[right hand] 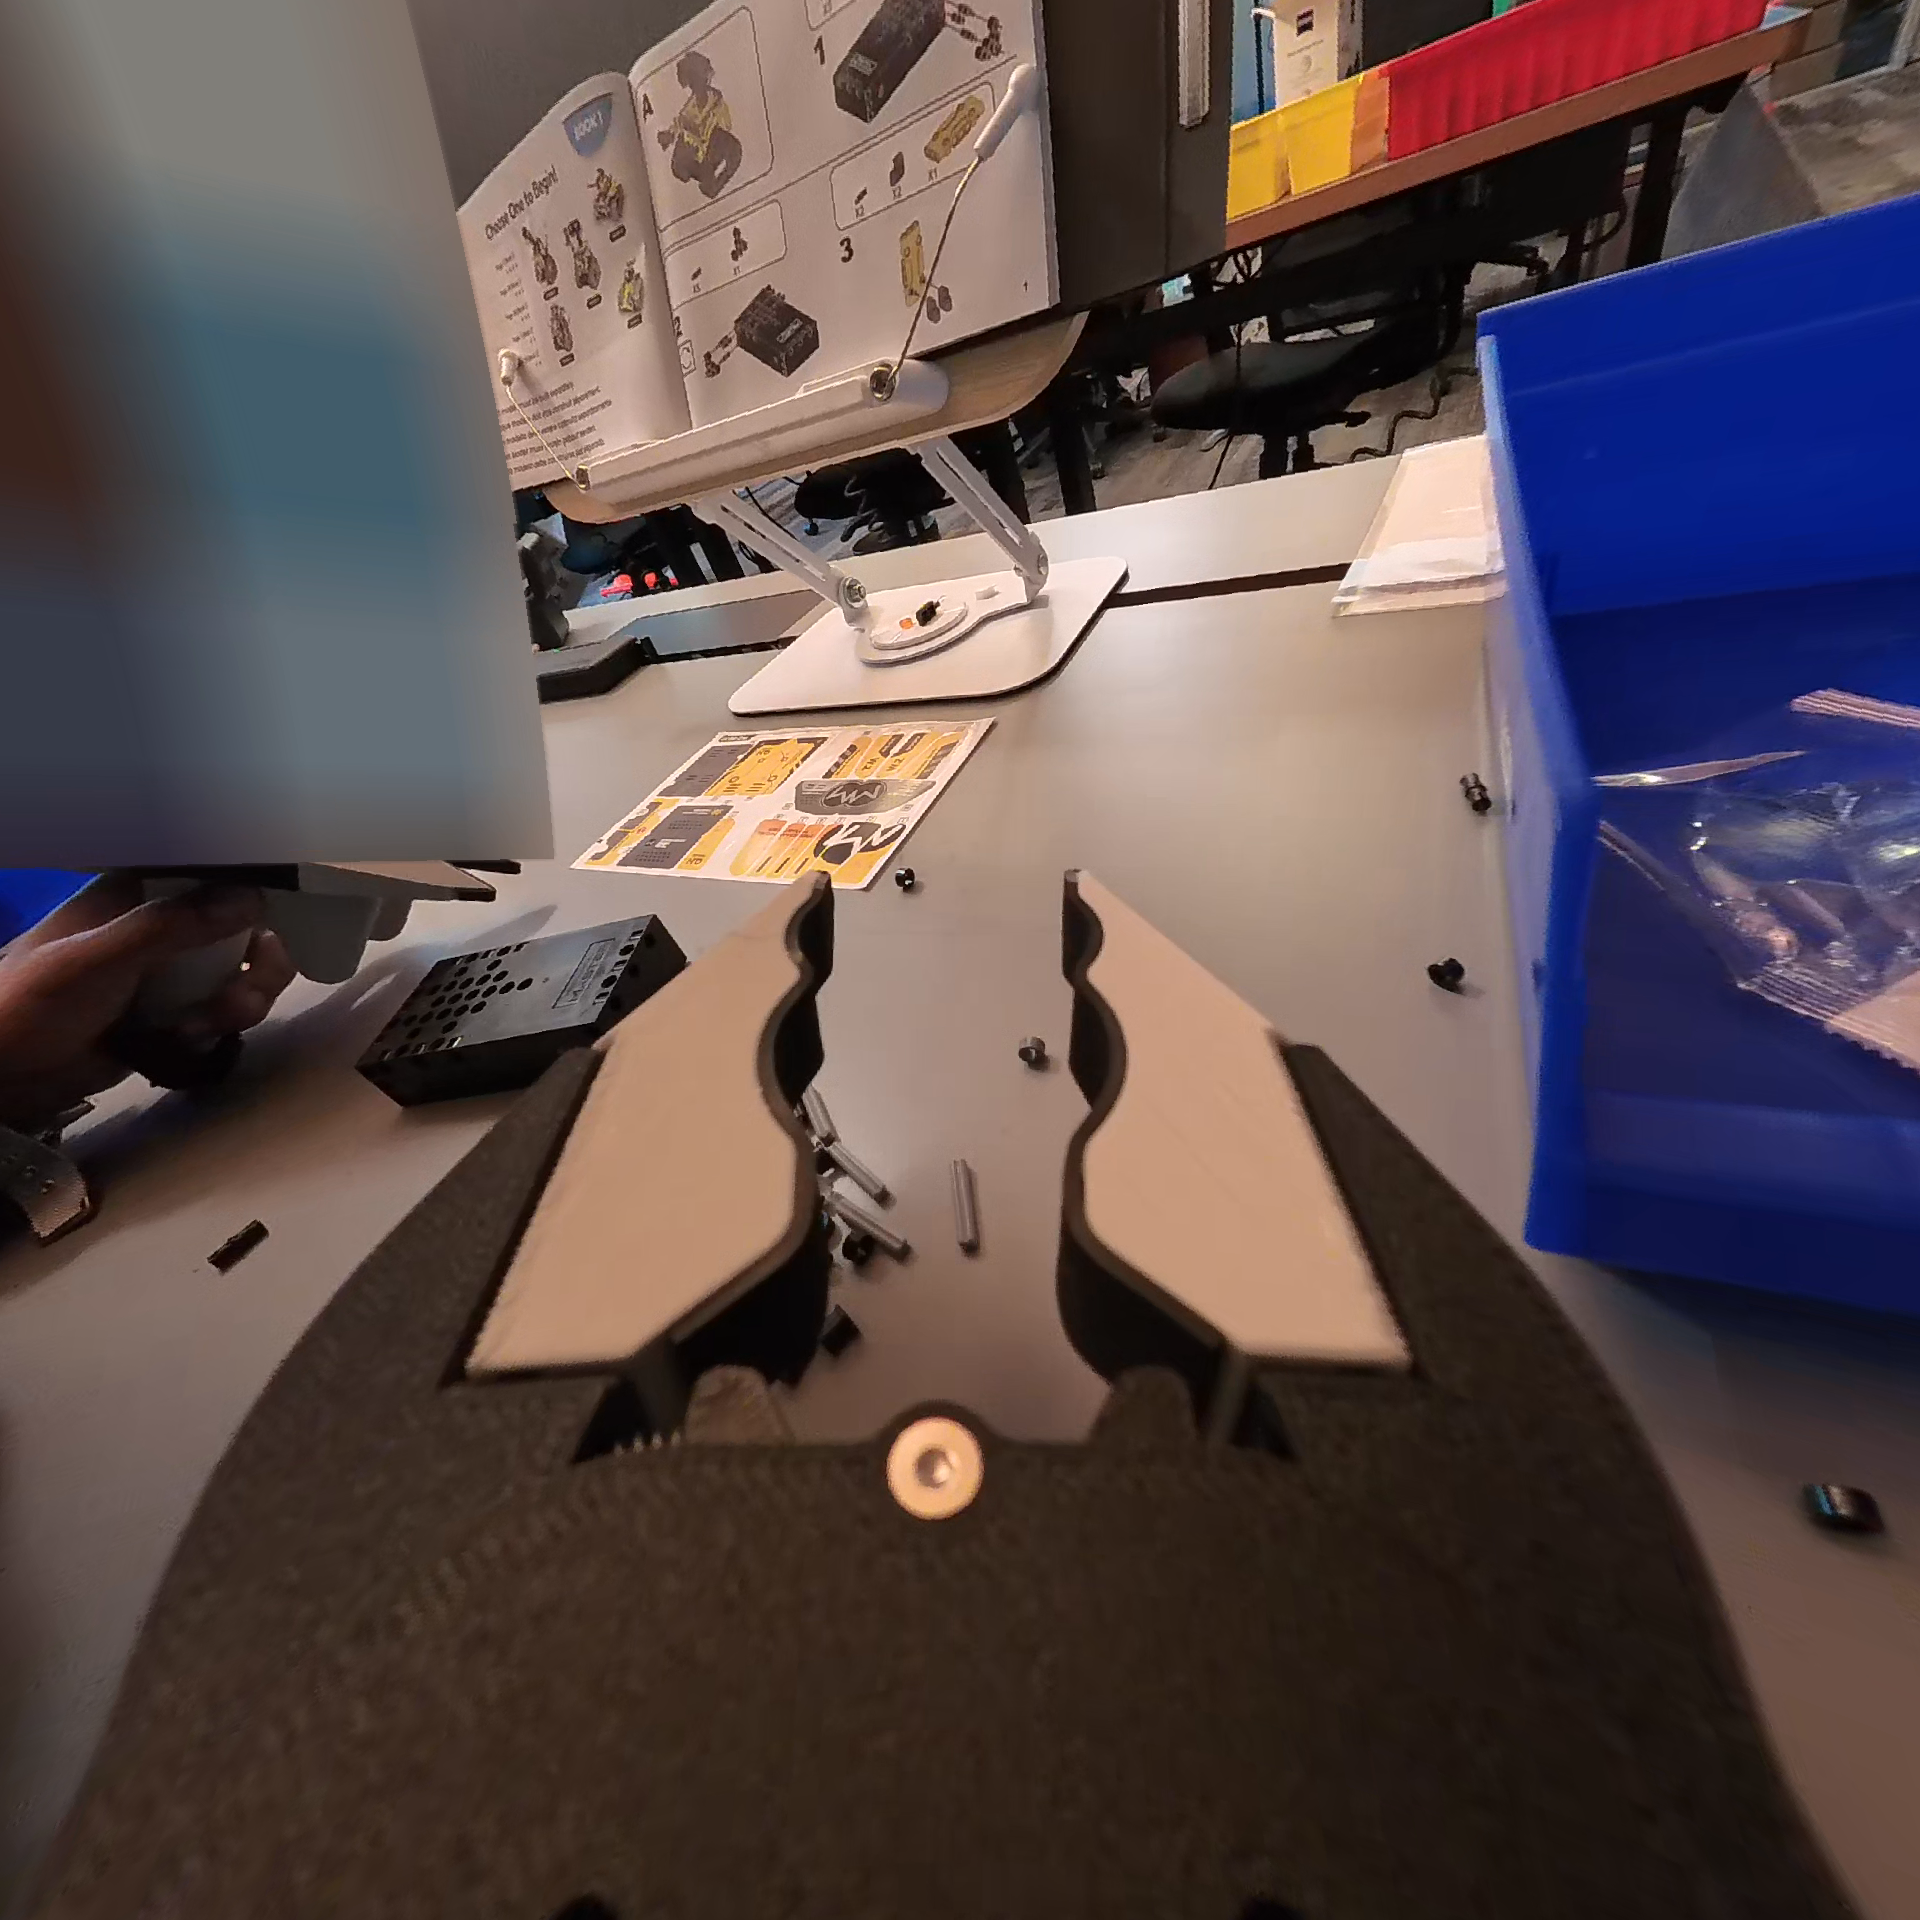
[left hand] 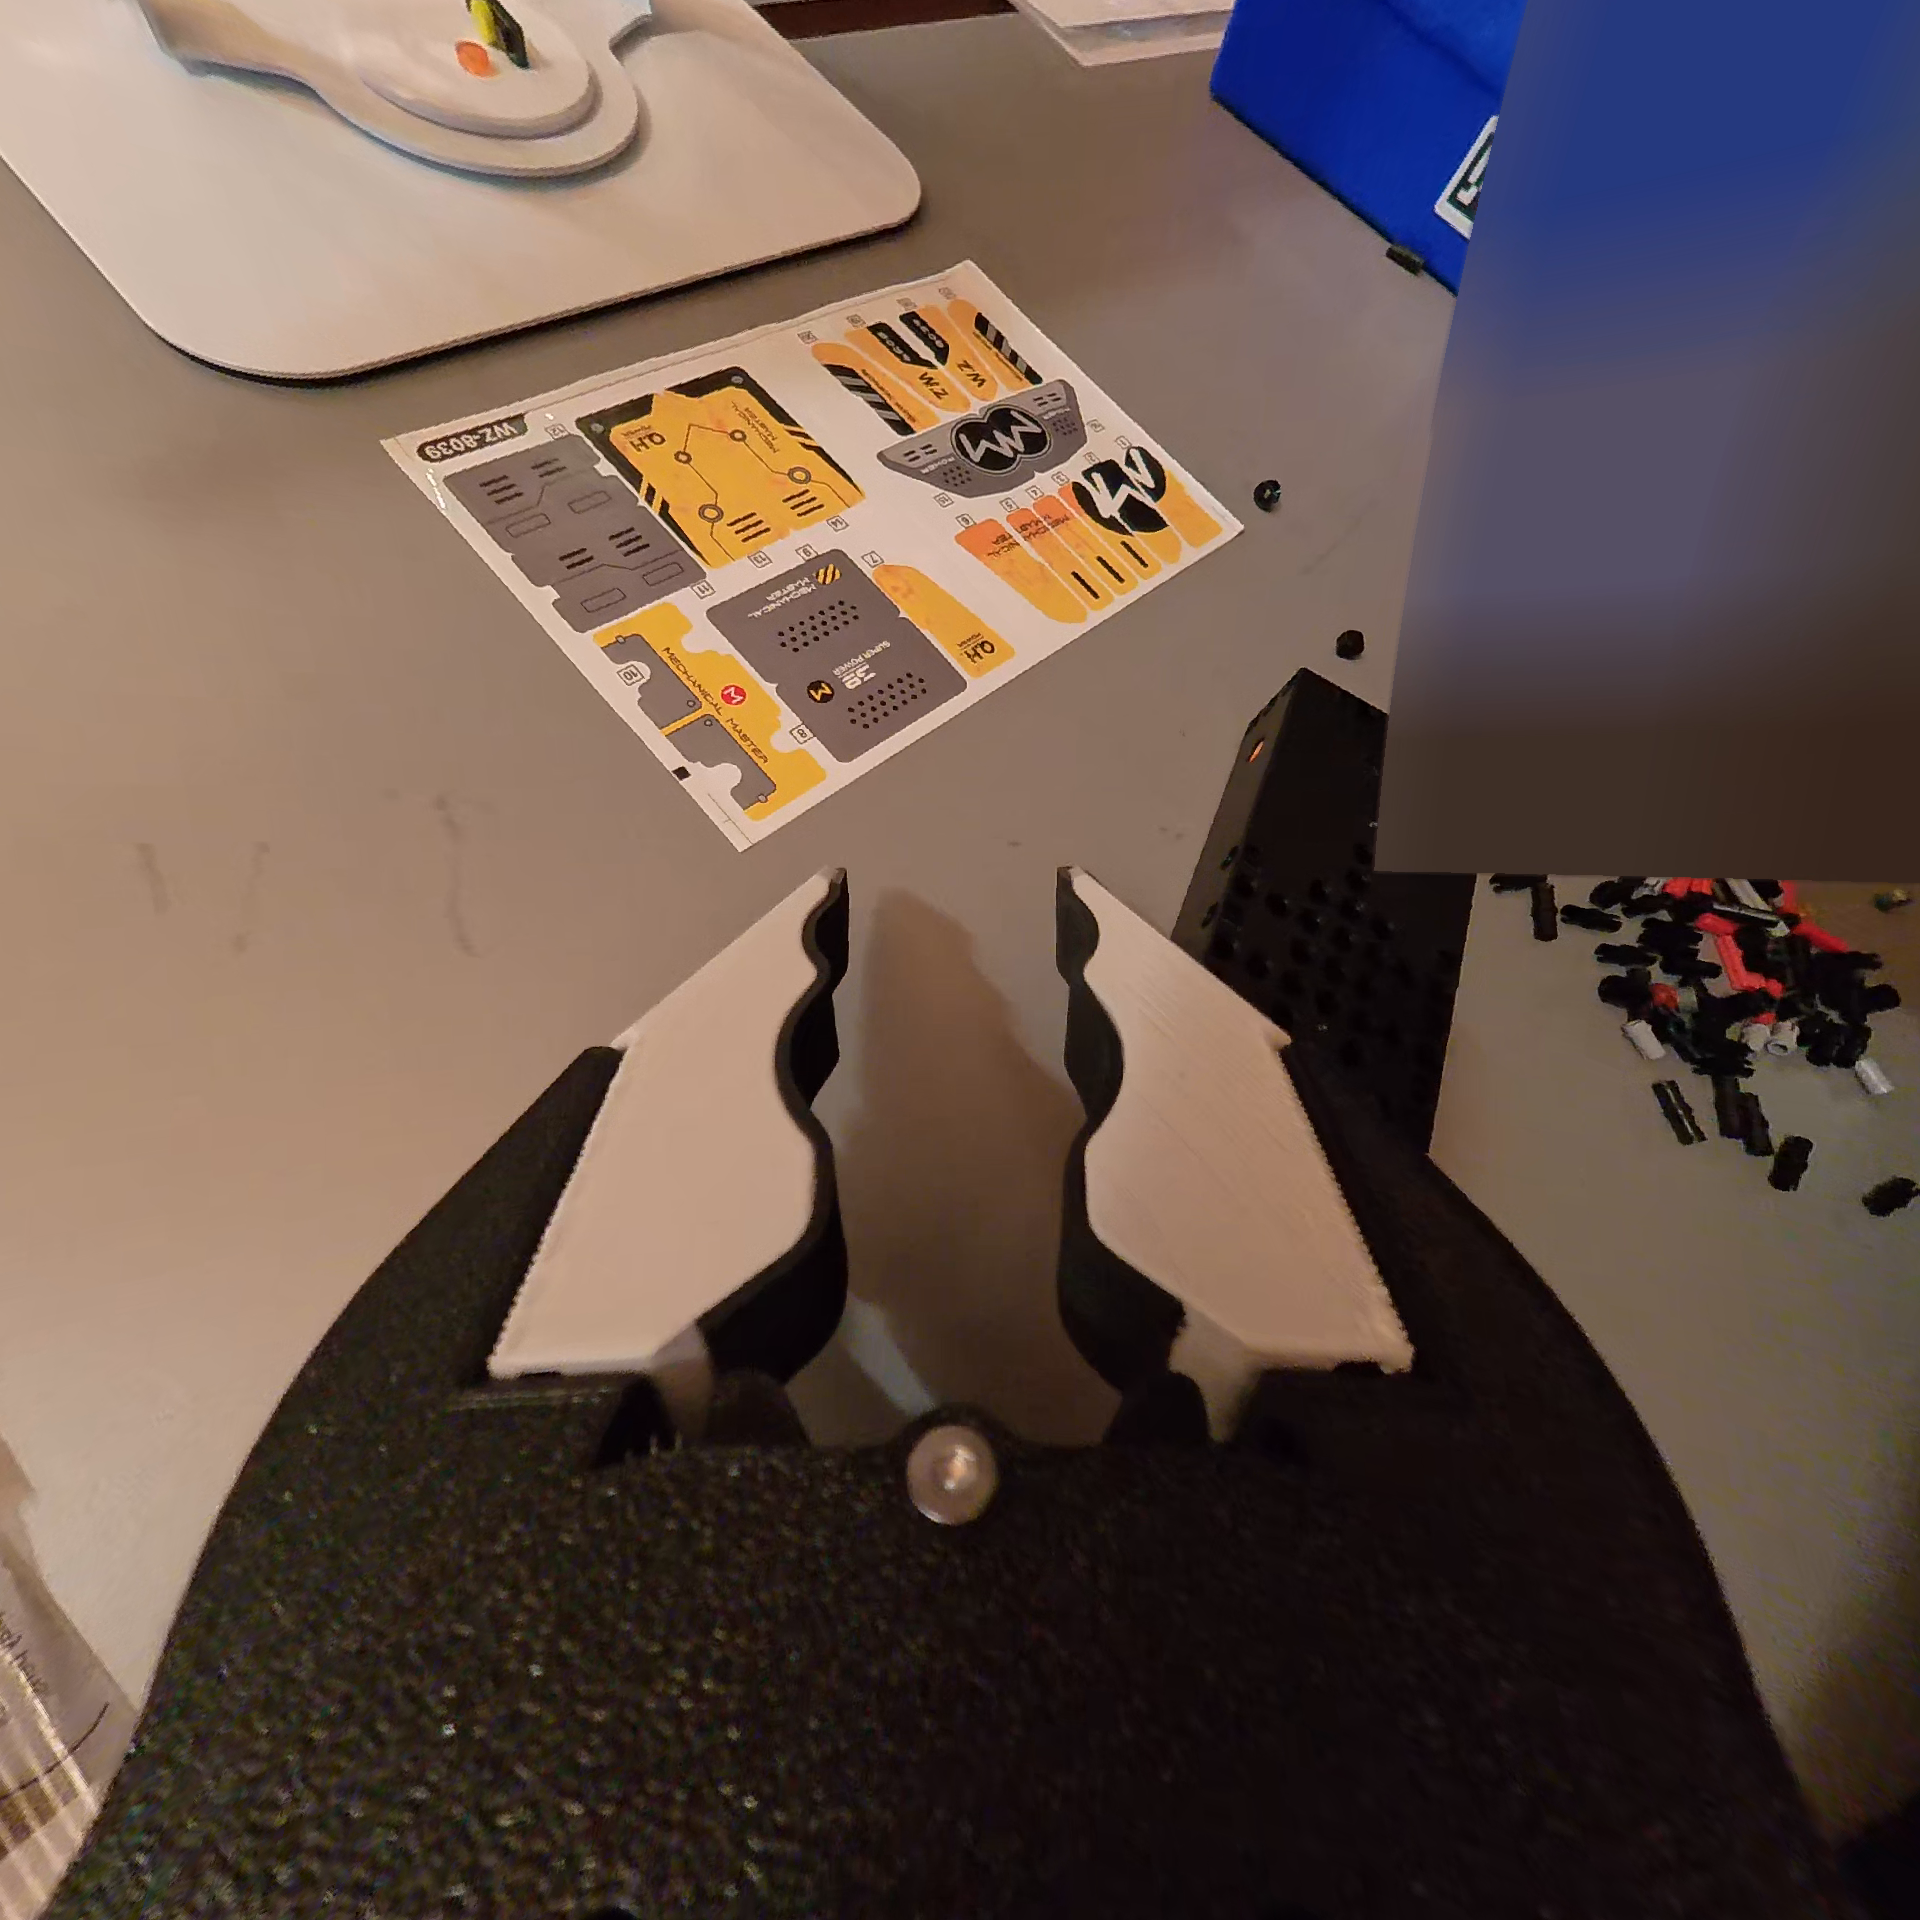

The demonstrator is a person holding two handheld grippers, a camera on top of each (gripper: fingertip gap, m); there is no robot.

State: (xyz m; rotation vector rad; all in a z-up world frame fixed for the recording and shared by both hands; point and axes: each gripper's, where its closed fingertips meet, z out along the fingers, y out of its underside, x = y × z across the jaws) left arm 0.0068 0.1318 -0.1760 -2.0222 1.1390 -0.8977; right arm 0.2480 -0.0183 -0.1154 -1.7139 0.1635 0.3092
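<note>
My left gripper (left hand: 952,883) is open and empty, hovering above the grey table just short of a yellow and grey sticker sheet (left hand: 810,551). A black perforated box (left hand: 1320,894) stands right beside its right finger. My right gripper (right hand: 948,883) is open and empty over the table. Several small grey pins (right hand: 873,1195) and one grey axle (right hand: 966,1205) lie on the table between its fingers. The black box (right hand: 520,1008) lies to its left, by the other gripper (right hand: 343,904) and a hand (right hand: 114,987). The sticker sheet (right hand: 790,800) lies ahead.
A pile of small black, red and grey parts (left hand: 1745,997) lies at the right. A blue bin (right hand: 1714,748) with plastic bags stands on the right. A white book stand (right hand: 935,644) holds an open instruction booklet (right hand: 758,229). Loose black pegs (right hand: 1444,974) dot the table. Spacing between my two grippers at the tips: around 30 cm.
</note>
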